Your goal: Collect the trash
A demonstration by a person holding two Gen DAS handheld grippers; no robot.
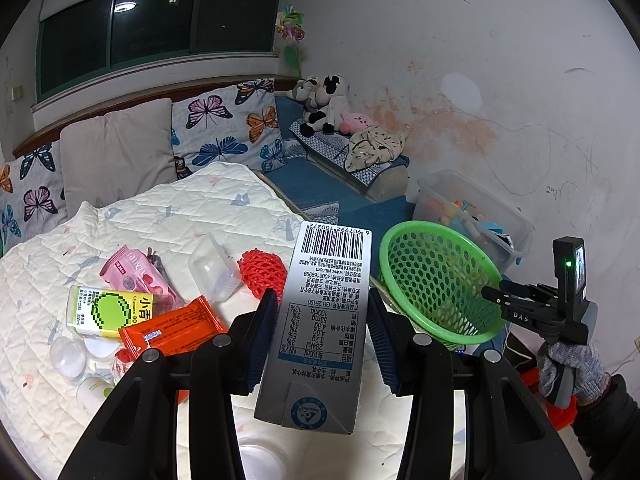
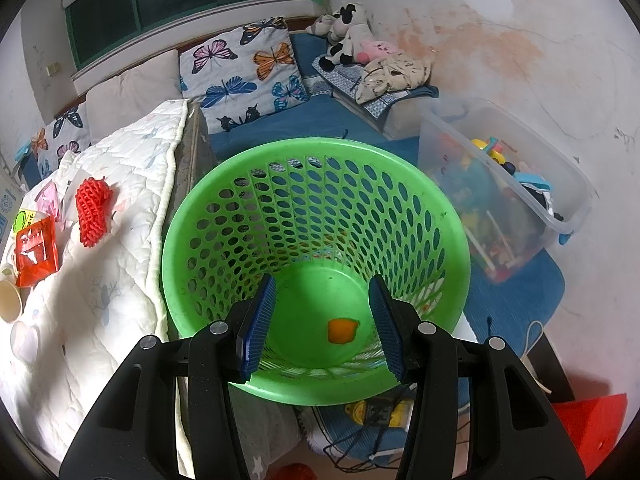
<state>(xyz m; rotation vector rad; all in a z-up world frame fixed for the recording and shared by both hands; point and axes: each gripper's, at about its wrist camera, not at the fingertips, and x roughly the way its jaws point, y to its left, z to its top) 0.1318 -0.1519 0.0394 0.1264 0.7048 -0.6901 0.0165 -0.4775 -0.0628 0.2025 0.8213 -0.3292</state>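
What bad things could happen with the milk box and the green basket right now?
1. The grey milk carton sits between the left gripper pads, above the white quilt, not the green plastic basket; let go now and it would likely miss.
2. The right gripper holds the tilted basket by its rim; a bump could tip it or spill the small orange scrap.

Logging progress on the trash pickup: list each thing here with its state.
Left gripper: shut on grey milk carton.
Right gripper: gripping the rim of green perforated plastic basket, tilted, nearly empty.
Orange scrap: inside basket.
Red foam net: lying on the quilt.
Orange wrapper: lying on the quilt.
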